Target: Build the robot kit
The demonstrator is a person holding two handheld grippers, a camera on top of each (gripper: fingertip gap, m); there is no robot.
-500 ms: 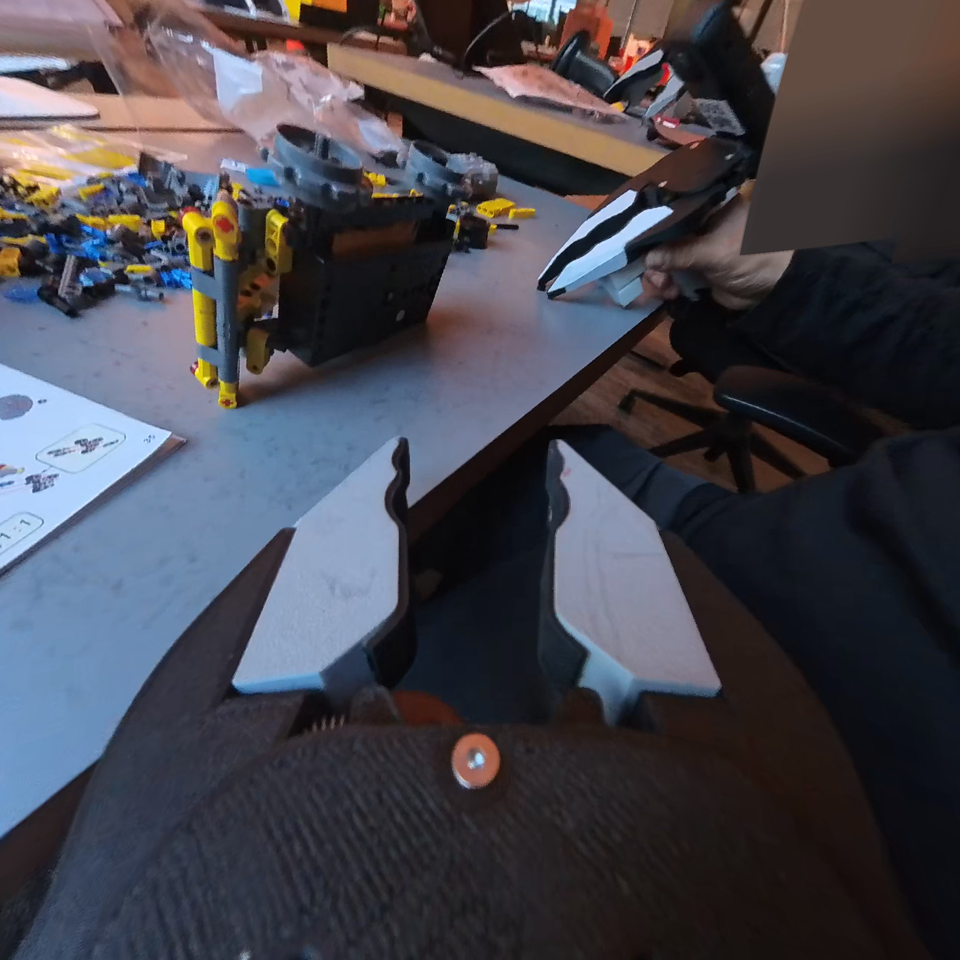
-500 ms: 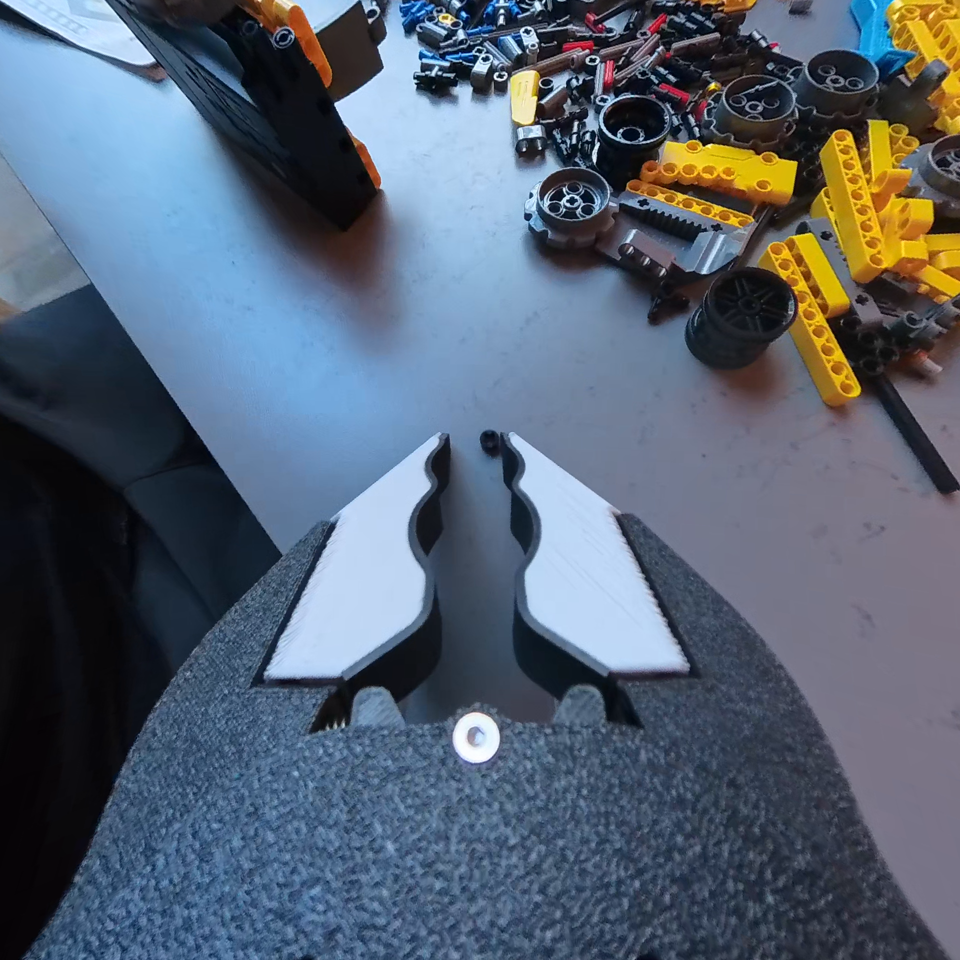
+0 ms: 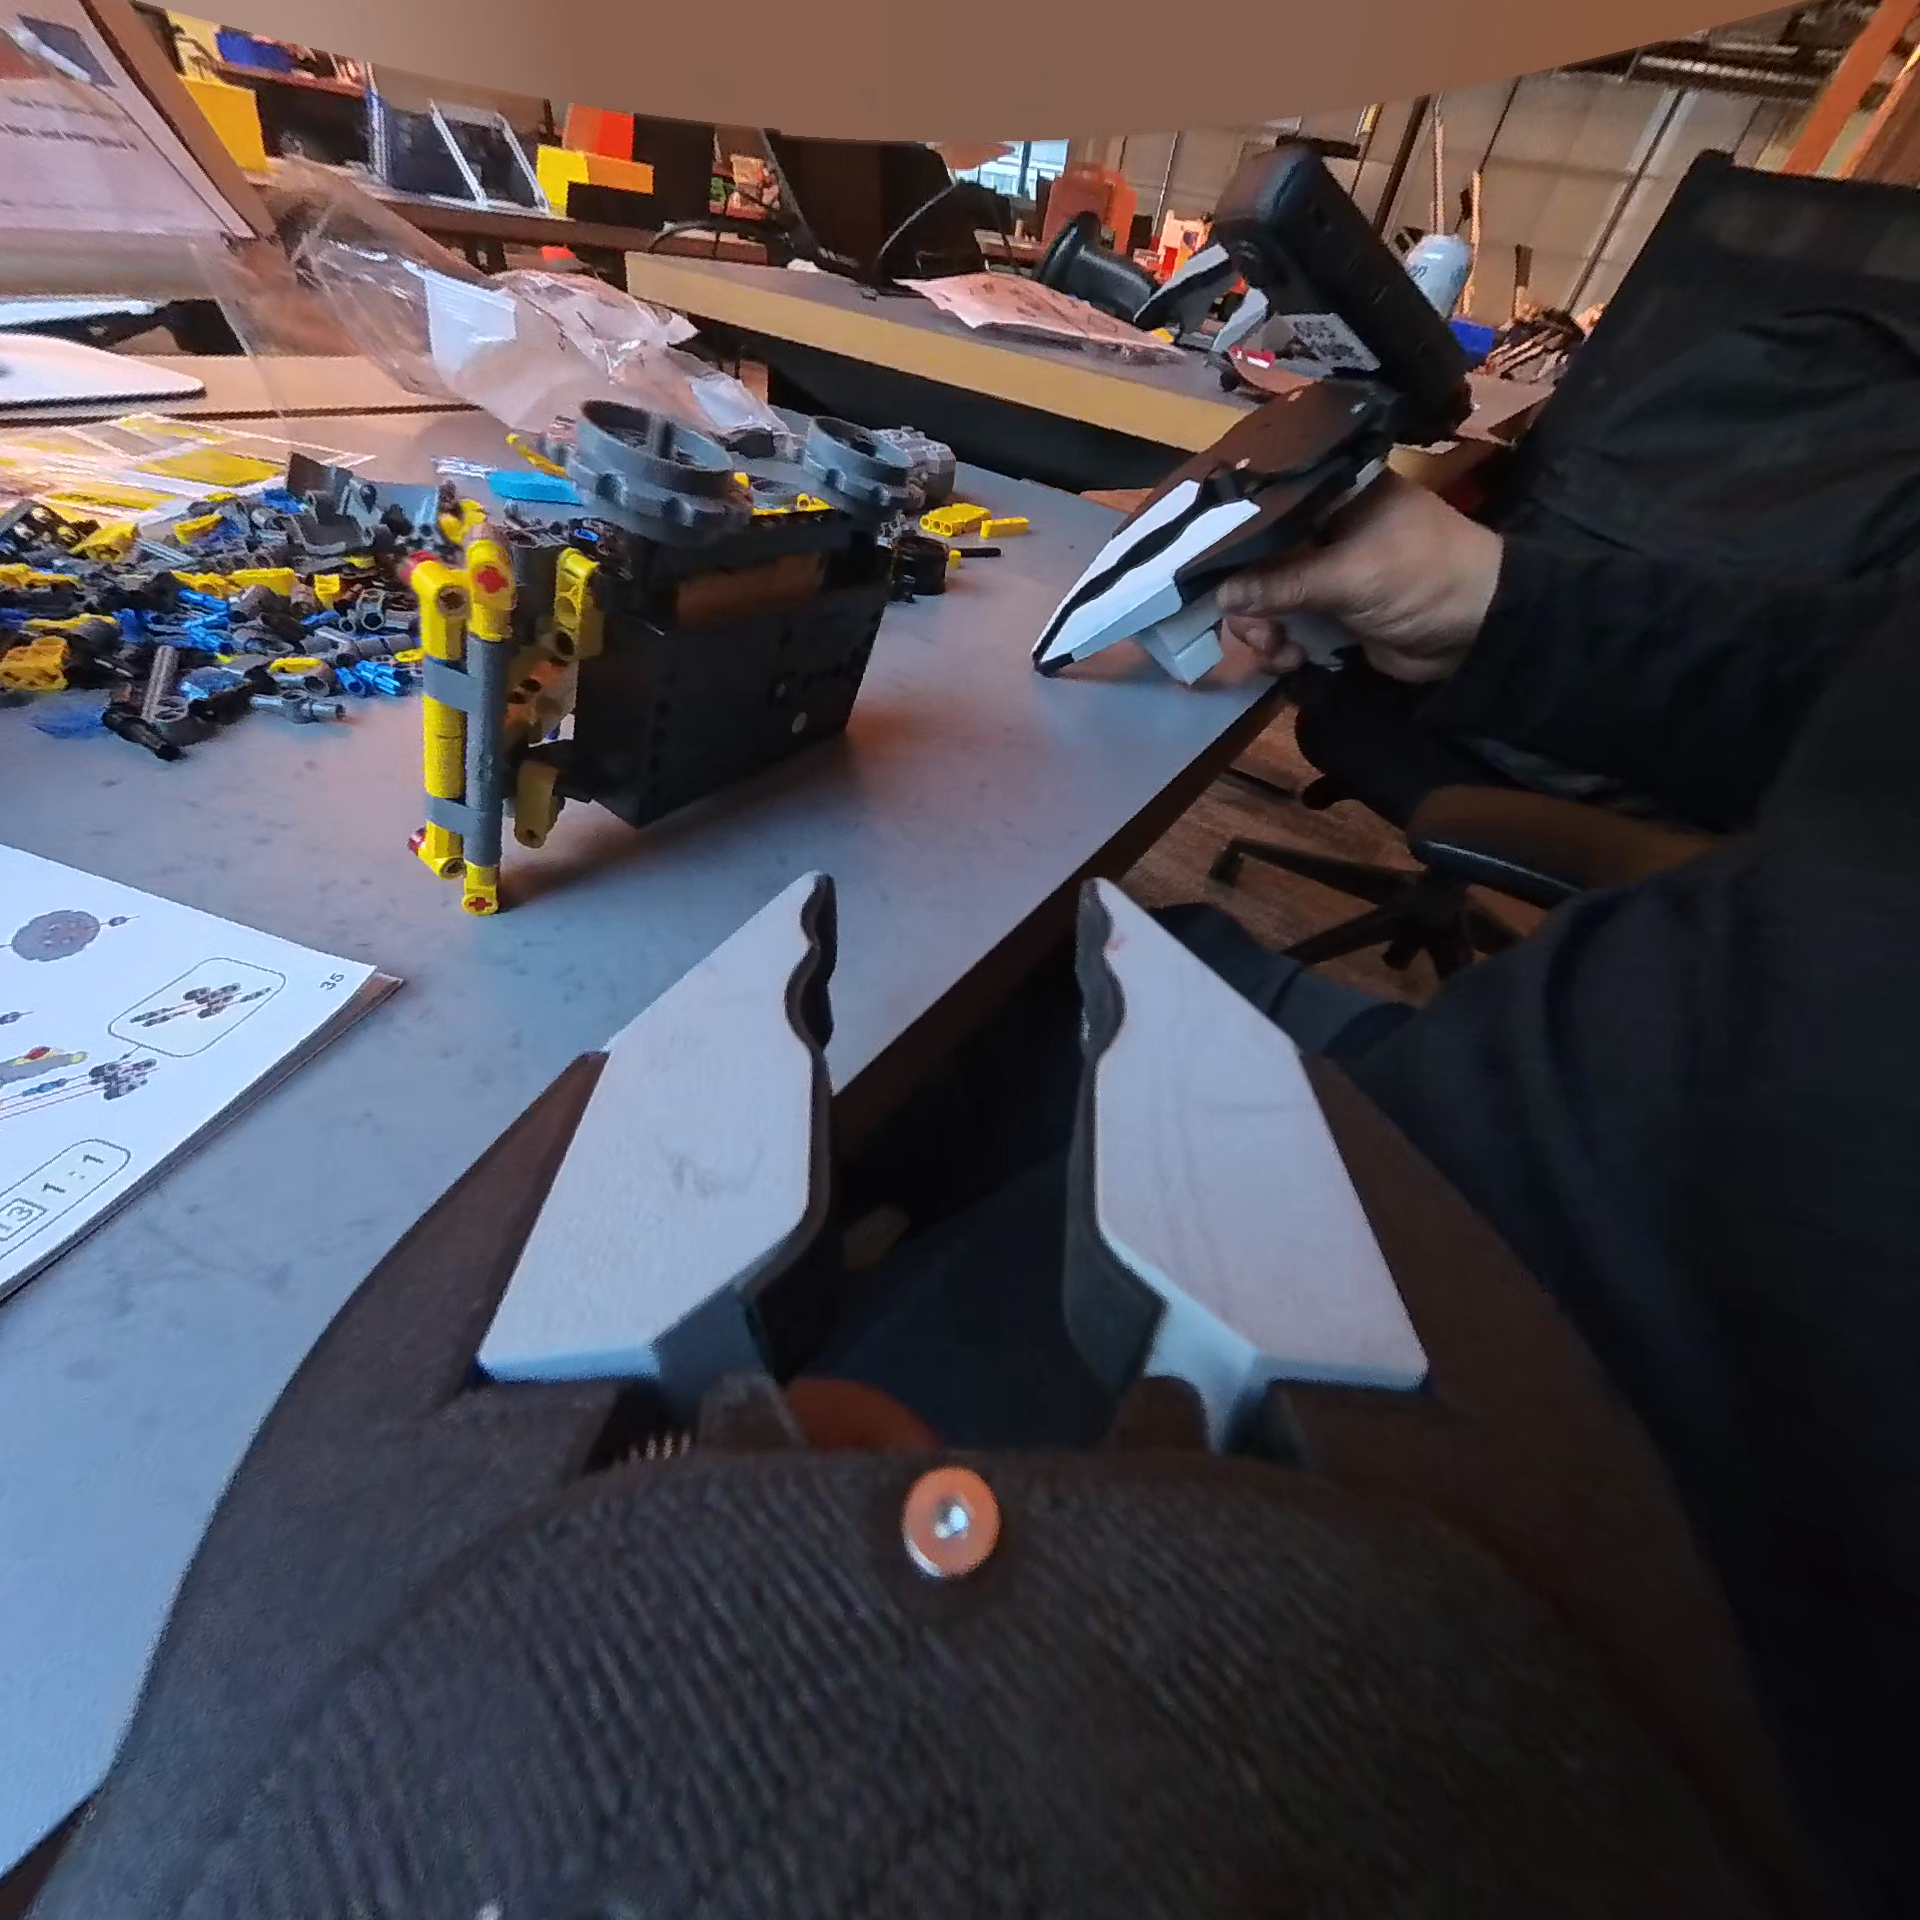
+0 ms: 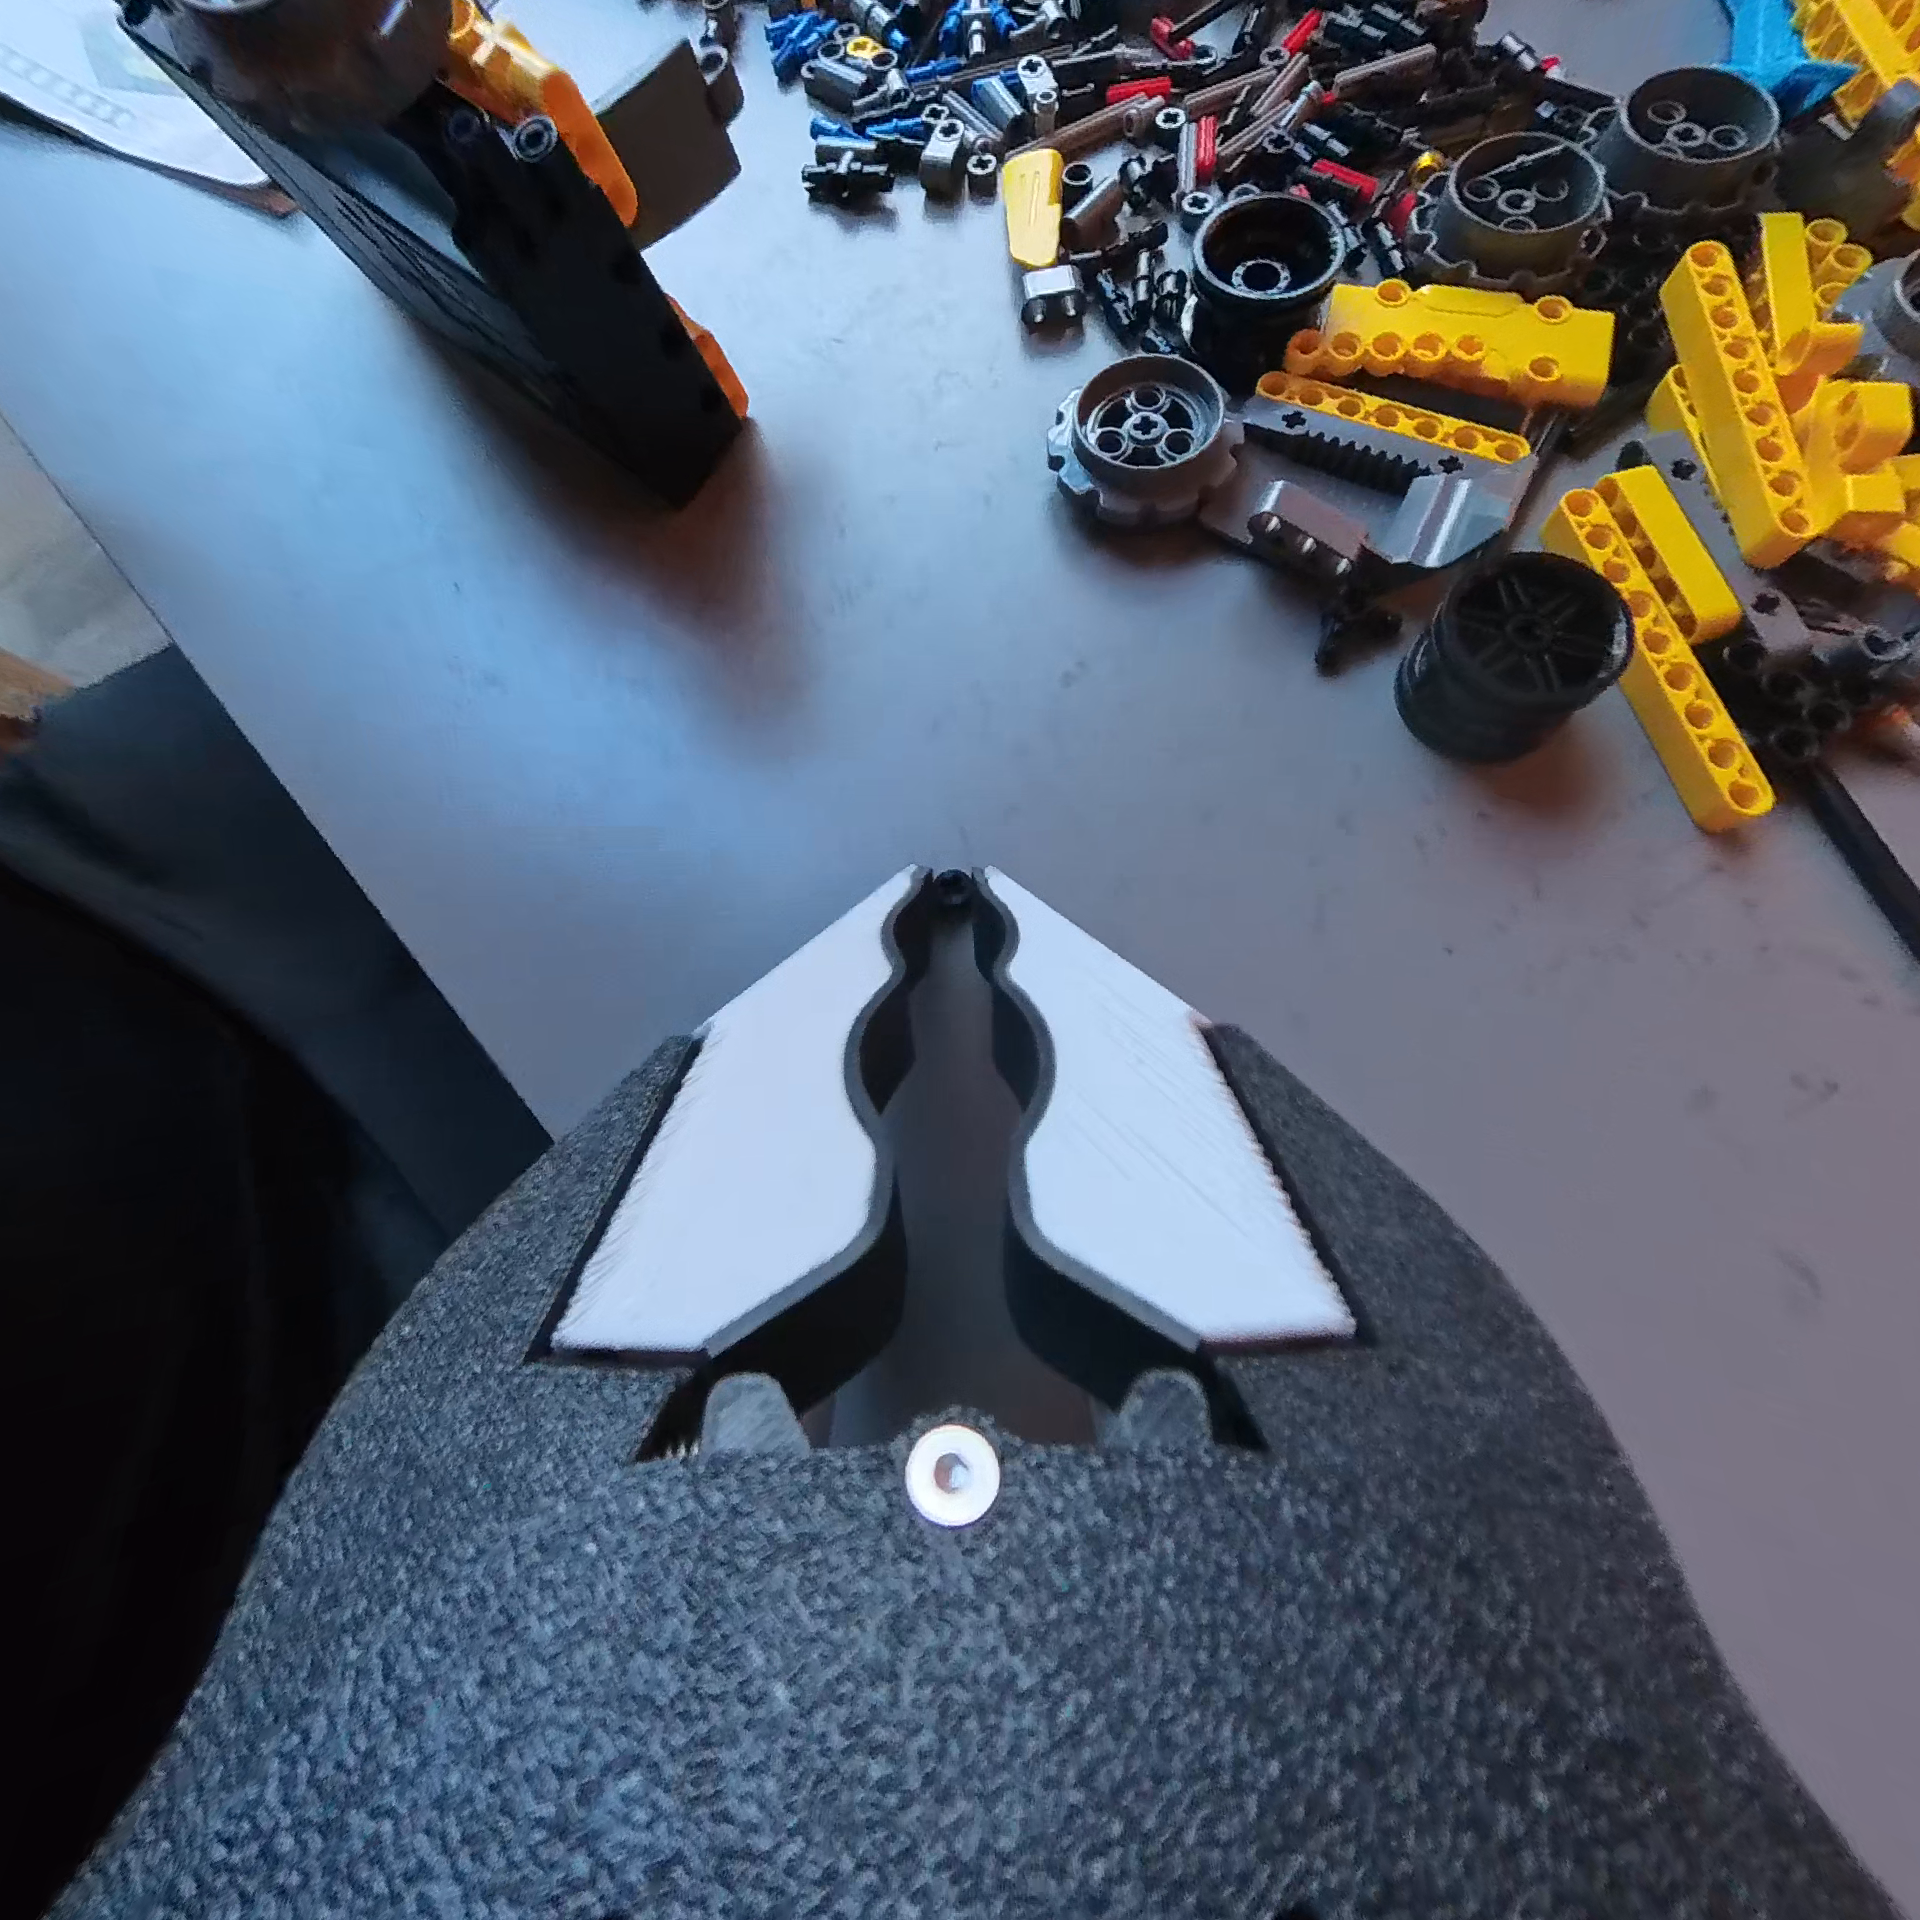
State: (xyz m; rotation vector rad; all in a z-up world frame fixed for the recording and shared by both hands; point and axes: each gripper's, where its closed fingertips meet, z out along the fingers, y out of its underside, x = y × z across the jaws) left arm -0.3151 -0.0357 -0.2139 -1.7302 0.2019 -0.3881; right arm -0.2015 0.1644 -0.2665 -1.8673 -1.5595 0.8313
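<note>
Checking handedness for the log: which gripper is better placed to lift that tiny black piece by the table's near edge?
Right. The right gripper has its jaws closed on the small black piece; the left gripper hangs open and empty over the table edge.

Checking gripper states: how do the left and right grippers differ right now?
The left gripper is open and empty, over the table edge; the right gripper is shut on a small black pin at its tips, low over the table. Both have white fingers.
</note>
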